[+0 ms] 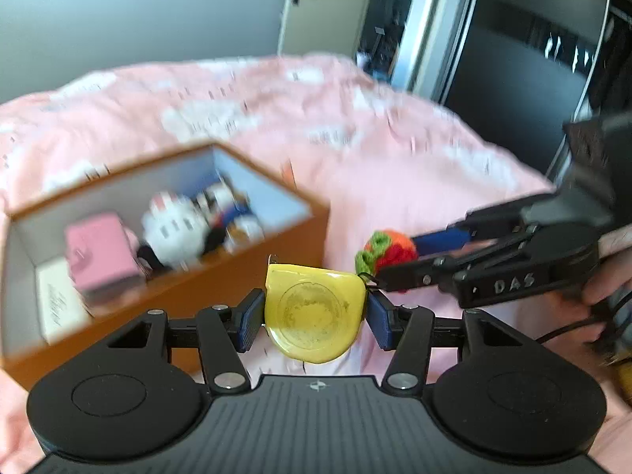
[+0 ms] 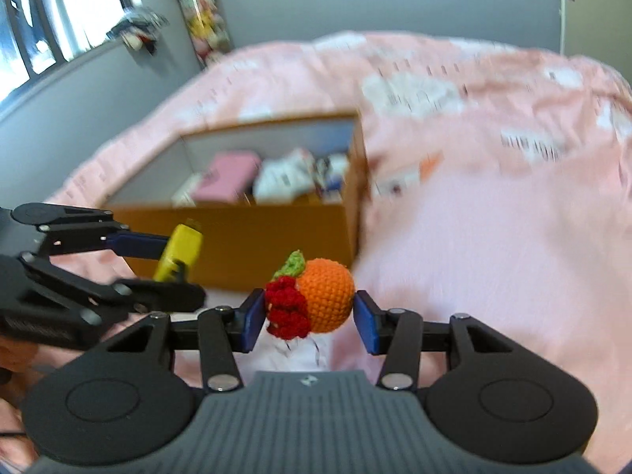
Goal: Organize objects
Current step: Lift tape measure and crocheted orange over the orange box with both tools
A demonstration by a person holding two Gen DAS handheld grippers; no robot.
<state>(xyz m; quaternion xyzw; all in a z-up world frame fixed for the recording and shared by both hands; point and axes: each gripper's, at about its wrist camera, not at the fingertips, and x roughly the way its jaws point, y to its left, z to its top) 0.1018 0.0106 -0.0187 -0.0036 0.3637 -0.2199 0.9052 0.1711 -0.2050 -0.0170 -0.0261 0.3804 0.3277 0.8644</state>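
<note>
Bright daylight, heavy motion blur, fisheye-bent edges.

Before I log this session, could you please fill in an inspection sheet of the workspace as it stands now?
Surface: bed with pink patterned cover, blurred.
Job's things: yellow tape measure in the left gripper; crocheted orange fruit in the right gripper; open brown box holding a pink case and soft toys.
Clutter: a small white and orange item lies beside the box, too blurred to name.
Grippers: left gripper shut on the tape measure; right gripper shut on the fruit, both raised off the cover.
Cables: black cable by the right hand.
Surroundings: grey walls, door, window.
</note>
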